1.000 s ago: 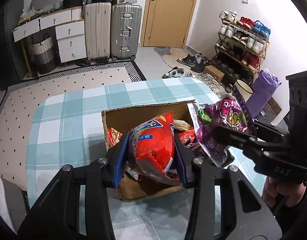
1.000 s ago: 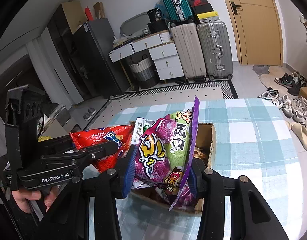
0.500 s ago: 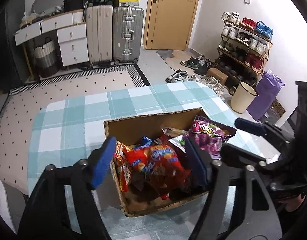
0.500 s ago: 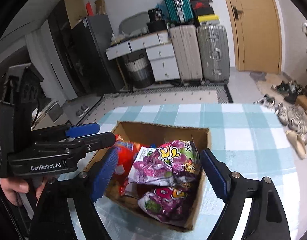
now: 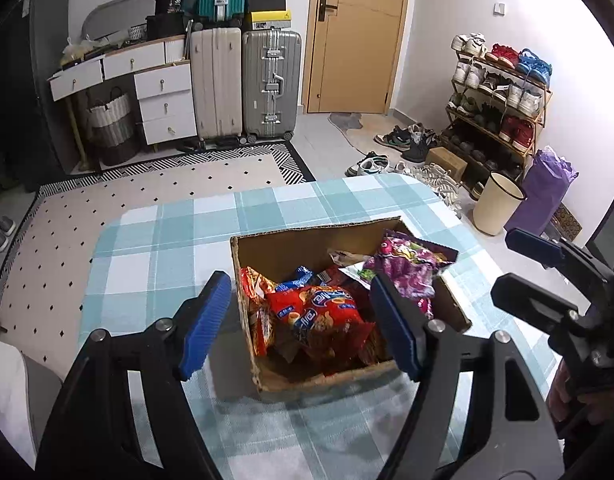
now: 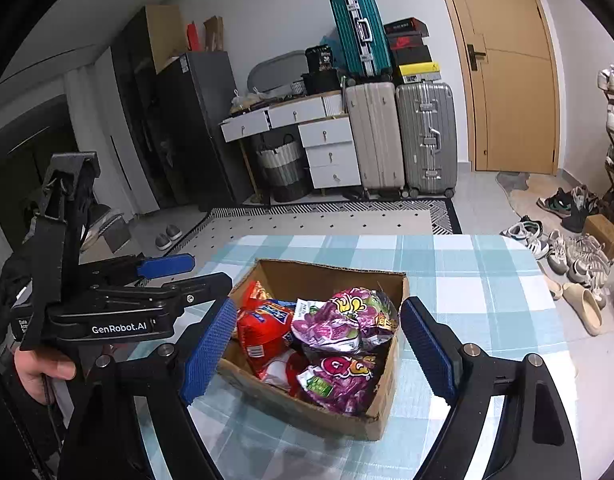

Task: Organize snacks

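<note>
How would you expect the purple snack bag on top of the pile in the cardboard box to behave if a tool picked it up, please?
The purple snack bag looks puffed and crinkled, so it is probably light and would likely dent under a squeeze. Its glossy film may slip between the pads. It rests loosely on other packets in the cardboard box, so a push would likely slide it.

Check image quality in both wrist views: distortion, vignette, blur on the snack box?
Left wrist: heavy fisheye bend, door frame bows, dark corner vignette; cardboard box and red snack bag sharp. Right wrist: same barrel distortion and black corners; purple snack bag crisp, mild glare on its foil. No motion blur visible in either.
</note>
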Available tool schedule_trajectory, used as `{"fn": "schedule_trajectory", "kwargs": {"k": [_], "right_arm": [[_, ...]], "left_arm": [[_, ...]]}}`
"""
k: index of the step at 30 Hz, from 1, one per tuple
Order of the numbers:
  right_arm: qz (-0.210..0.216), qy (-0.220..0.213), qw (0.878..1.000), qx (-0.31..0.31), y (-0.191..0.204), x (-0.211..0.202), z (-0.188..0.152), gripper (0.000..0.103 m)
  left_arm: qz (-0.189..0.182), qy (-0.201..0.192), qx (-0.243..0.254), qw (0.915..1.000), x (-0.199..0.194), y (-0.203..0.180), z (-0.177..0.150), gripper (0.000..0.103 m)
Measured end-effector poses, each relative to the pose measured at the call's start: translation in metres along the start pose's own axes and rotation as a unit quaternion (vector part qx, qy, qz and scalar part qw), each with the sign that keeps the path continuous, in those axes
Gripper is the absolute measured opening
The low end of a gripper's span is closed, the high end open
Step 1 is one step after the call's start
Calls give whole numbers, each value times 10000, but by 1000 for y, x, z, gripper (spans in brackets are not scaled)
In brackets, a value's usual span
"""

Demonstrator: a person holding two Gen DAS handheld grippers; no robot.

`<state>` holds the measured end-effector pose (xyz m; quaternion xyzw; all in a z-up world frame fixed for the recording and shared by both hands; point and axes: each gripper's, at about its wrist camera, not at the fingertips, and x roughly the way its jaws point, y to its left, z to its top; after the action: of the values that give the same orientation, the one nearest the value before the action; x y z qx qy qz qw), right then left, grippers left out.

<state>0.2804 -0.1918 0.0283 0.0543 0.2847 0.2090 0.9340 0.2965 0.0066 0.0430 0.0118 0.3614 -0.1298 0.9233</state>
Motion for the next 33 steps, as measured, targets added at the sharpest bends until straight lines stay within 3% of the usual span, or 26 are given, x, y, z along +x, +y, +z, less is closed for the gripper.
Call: {"fn": "schedule_trajectory", "kwargs": {"k": [6, 20, 25, 33], "right_arm": [[-6, -341, 9994, -96, 13, -30, -3, 89], [-264, -968, 9944, -331, 44, -88, -30, 92], [-372, -1315, 9900, -339, 48, -107, -39, 96], [-513, -1527, 9860, -422, 62, -129, -68, 99]], "left_arm": [[160, -280, -14, 9995, -37, -6, -9, 81], [557, -568, -143, 9967, -104, -11, -49, 89], [641, -698, -263, 9952, -122, -7, -66, 100], [717, -1071, -449, 9906, -151, 2, -97, 102]]}}
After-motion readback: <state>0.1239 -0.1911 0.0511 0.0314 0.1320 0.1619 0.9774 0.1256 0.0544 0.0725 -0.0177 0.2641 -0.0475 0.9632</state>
